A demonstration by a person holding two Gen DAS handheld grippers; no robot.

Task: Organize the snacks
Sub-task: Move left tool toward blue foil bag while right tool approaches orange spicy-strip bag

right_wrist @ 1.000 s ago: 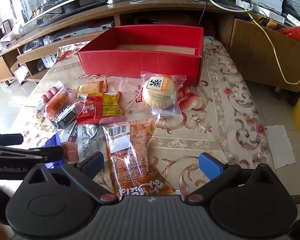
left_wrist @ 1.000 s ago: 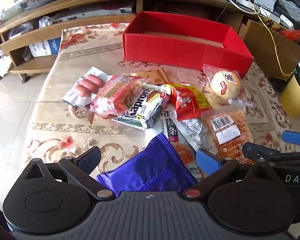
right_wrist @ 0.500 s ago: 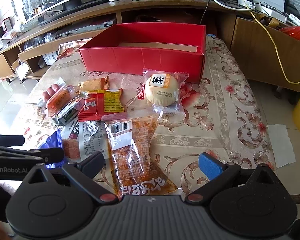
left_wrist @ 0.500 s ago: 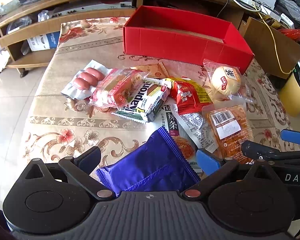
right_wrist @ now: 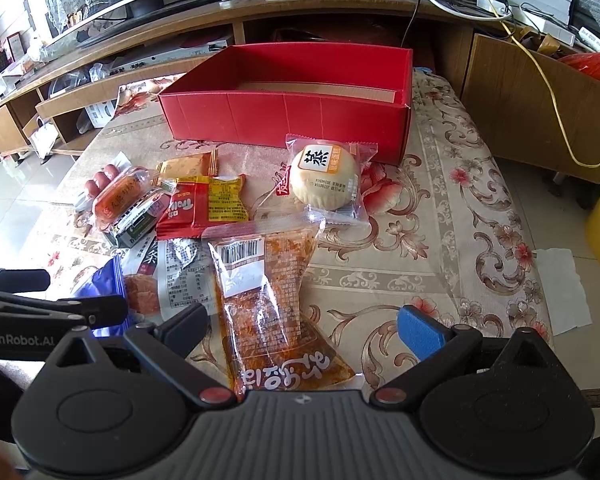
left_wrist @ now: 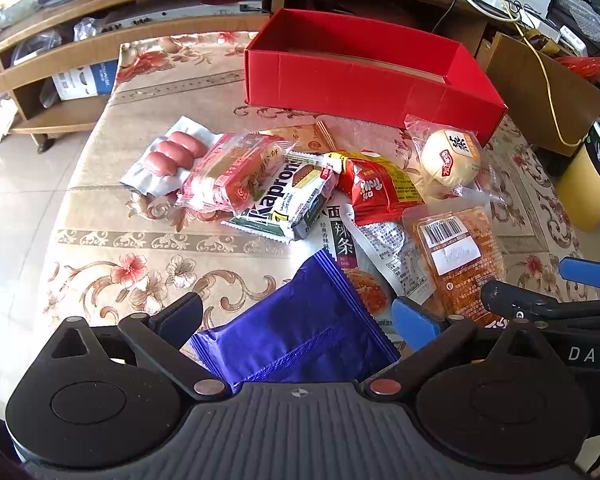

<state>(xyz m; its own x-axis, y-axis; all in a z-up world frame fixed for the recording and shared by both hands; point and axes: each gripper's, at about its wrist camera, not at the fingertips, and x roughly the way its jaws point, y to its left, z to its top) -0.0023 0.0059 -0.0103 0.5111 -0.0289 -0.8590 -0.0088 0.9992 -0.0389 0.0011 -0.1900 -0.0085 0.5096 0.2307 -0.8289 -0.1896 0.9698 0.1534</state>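
An empty red box (left_wrist: 364, 76) (right_wrist: 292, 120) stands at the far side of the table. In front of it lie several snack packs: sausages (left_wrist: 174, 156), a Kaproni wafer pack (left_wrist: 288, 200), a red pack (left_wrist: 376, 192), a round bun (left_wrist: 452, 156) (right_wrist: 326, 178). My left gripper (left_wrist: 296, 316) is open, its jaws wide on either side of a purple pack (left_wrist: 300, 340) that lies on the table. My right gripper (right_wrist: 302, 326) is open around an orange spicy-snack bag (right_wrist: 268, 296).
The table has a floral cloth (right_wrist: 440, 216). A wooden TV bench (left_wrist: 140, 4) with cables runs behind it. A yellow bin (left_wrist: 592, 184) stands on the floor at the right, and white paper (right_wrist: 560, 288) lies on the floor.
Both grippers have risen and tilted slightly, so the table contents sit lower in both views. The jaws stay open and no pack has moved.
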